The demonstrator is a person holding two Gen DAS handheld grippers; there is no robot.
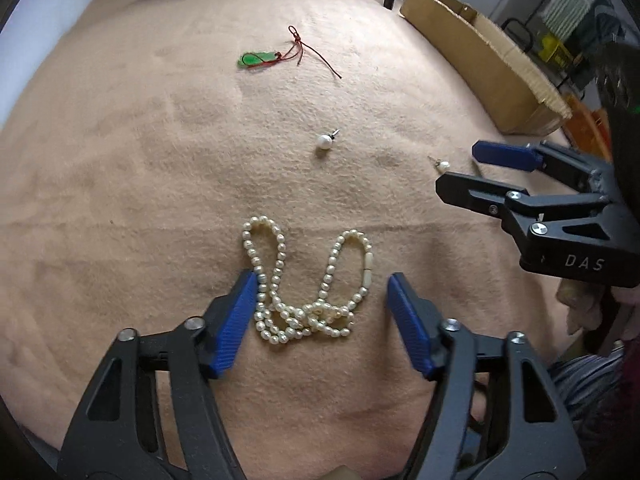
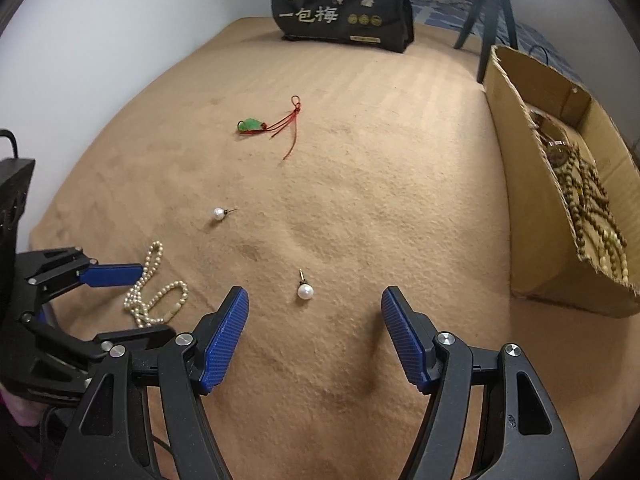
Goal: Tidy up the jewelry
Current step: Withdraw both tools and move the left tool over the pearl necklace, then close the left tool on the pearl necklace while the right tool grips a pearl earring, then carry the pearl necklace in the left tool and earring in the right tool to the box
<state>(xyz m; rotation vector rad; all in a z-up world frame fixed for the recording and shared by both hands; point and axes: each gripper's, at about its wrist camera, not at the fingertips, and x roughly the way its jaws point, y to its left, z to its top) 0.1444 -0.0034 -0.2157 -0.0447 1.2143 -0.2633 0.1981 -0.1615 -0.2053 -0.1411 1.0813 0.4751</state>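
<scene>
Pearl-white beads of the necklace [image 1: 304,284] lie heaped on the tan blanket [image 1: 120,160], between the spread fingers of the left gripper [image 1: 322,280], whose left pad [image 1: 236,320] touches the strand. To the right, the right gripper [image 2: 315,294] also stands apart, a pearl earring [image 2: 304,290] lying between its tips. A second earring [image 1: 323,141] and a green pendant [image 1: 256,59] lie farther off. At far right, a cardboard box [image 2: 516,184] holds brown beads [image 2: 588,196].

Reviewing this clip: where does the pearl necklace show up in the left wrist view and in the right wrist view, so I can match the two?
Left wrist view: the pearl necklace lies bottom centre, between the open left gripper's fingers.
Right wrist view: it sits at lower left, beside the left gripper's blue finger.
Shared landmark: the green pendant with red cord, farther up the blanket in both.
</scene>
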